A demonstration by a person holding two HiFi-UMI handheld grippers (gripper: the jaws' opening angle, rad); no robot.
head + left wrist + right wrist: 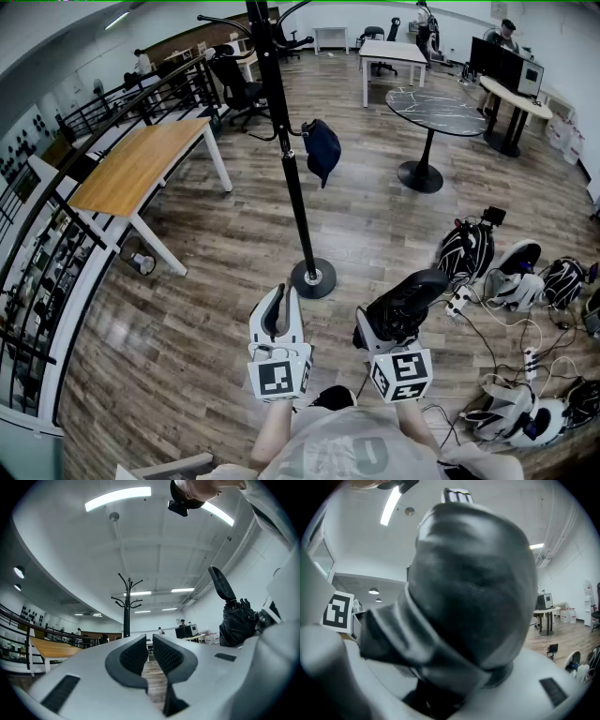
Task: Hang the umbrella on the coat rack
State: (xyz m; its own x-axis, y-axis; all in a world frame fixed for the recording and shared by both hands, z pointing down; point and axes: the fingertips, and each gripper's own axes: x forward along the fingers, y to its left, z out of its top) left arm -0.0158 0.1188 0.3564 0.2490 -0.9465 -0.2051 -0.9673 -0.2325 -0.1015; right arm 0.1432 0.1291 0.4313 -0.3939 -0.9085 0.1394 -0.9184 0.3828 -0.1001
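Note:
The black coat rack (291, 169) stands straight ahead, its round base (312, 278) on the wood floor just beyond my grippers. In the left gripper view the coat rack (126, 613) rises in the distance with its hooks at the top. My right gripper (392, 323) is shut on a folded black umbrella (412, 292), which fills the right gripper view as a dark bundle (473, 588) over the right gripper (457, 677). The umbrella (234, 620) also shows at the right of the left gripper view. My left gripper (284, 292) (149, 652) is shut and holds nothing.
A dark blue cap (322, 150) hangs on the rack. A wooden table (141, 164) and a railing (56, 244) lie to the left, a round black table (436, 111) behind on the right. Helmets and cables (516, 272) litter the floor at right.

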